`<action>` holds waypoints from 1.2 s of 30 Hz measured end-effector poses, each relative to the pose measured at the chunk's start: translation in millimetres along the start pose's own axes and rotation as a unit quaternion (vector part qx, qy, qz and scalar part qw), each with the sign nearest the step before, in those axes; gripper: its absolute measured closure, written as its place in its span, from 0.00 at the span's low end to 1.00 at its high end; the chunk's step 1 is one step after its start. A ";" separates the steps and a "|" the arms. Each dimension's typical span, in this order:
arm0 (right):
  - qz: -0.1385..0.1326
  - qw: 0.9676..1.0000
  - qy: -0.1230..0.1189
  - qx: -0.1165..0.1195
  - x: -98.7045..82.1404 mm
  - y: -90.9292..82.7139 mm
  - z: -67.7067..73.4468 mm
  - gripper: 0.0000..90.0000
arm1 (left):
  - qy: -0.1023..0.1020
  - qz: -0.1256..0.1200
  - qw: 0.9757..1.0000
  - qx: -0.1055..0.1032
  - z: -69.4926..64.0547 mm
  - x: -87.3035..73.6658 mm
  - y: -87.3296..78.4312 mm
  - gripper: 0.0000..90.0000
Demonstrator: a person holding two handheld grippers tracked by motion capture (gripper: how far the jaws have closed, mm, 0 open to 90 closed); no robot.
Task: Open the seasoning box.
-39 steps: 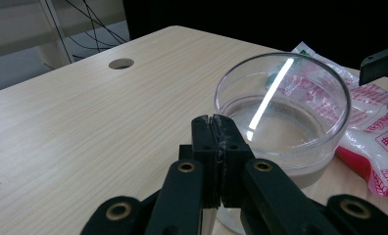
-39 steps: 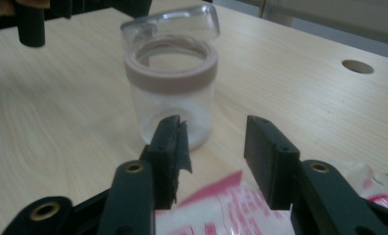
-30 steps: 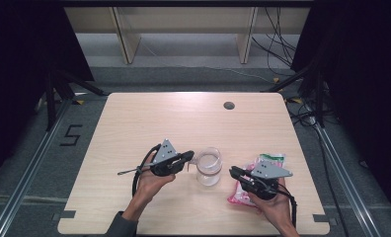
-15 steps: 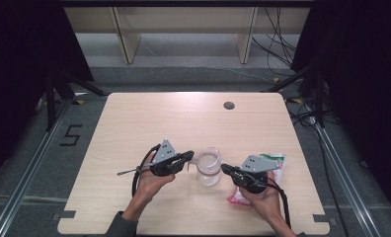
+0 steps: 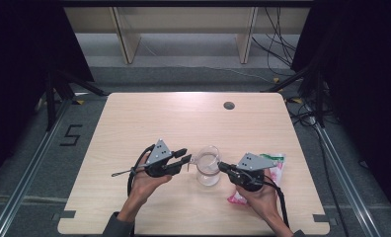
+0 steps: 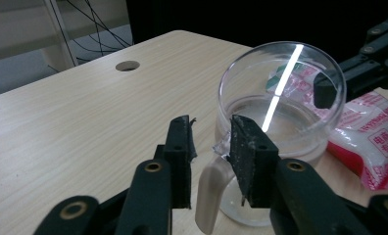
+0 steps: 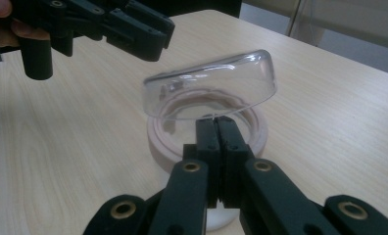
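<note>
A clear mug (image 5: 207,168) stands on the table (image 5: 159,118) between both hands. My left gripper (image 5: 186,155) is at its left side. In the left gripper view the jaws (image 6: 211,132) have just been opening and stand apart, with the mug's handle (image 6: 209,188) loose between them. My right gripper (image 5: 220,166) comes in from the right. Its jaws (image 7: 216,122) are pressed together, tips at the near rim of the mug (image 7: 206,93). I cannot tell whether the thin wall is pinched. One right fingertip (image 6: 327,90) shows at the rim.
A pink and white packet (image 5: 277,168) with green print lies right of the mug, partly under the right hand. A round cable hole (image 5: 228,105) sits near the table's far edge. Bare wood stretches behind and to the left.
The right gripper has moved left, away from over the packet, until its tips reach the mug's rim. The left gripper has stayed in place and its jaws have parted around the handle.
</note>
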State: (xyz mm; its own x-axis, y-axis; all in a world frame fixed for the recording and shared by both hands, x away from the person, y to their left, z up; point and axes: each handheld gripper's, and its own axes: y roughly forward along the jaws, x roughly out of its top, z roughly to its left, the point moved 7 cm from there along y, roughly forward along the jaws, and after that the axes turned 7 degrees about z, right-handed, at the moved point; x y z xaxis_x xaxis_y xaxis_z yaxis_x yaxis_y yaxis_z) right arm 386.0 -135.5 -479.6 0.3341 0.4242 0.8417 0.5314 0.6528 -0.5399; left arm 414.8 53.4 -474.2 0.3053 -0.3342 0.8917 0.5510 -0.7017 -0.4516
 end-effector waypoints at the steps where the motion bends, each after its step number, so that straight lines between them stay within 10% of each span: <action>1: 0.000 1.000 -0.004 0.003 1.5 0.0 -0.5 1.00 | 0.000 -0.001 1.000 -0.004 -1.4 -2.0 -3.3 0.68; 11: -0.017 1.000 -0.003 0.003 15.3 3.9 2.9 1.00 | 0.008 0.033 0.999 -0.006 -3.1 -22.7 -12.1 0.50; 36: -0.037 0.999 -0.037 0.006 44.8 12.5 16.1 0.99 | -0.003 0.056 0.998 0.000 -2.2 -46.0 -14.9 0.44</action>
State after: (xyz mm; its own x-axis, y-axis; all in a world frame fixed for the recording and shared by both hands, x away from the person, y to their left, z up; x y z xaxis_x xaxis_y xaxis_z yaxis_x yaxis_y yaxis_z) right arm 395.0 -98.3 -448.9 0.2360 0.4197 0.8765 0.5434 0.6907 -0.4771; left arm 390.9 77.8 -508.4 0.3699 -0.4073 0.8350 0.5122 -0.6604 -0.5490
